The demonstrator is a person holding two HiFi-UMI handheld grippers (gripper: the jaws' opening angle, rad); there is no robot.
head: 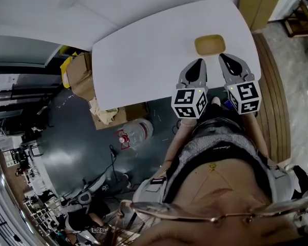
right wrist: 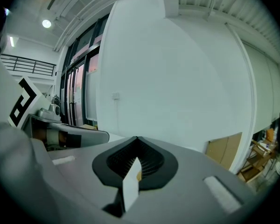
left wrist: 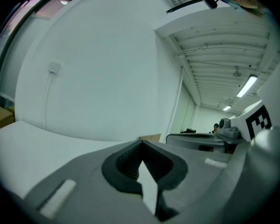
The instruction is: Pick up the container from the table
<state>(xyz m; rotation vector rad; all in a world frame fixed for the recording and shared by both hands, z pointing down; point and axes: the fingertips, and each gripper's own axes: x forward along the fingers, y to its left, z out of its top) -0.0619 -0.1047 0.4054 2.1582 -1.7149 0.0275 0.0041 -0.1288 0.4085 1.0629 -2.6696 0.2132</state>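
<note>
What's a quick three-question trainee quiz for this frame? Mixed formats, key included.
1. True or false: a gripper is holding the shallow tan rounded container.
2. Where on the white table does the container lie? A) just ahead of both grippers B) at the far-left corner C) hanging over the edge
3. Fill in: the fingers of the left gripper and right gripper are ____ (apart/together).

Key: 1 false; 2 A; 3 together.

Bare table [head: 143,47] surrounds the container [head: 210,45] (open approach on every side).
</note>
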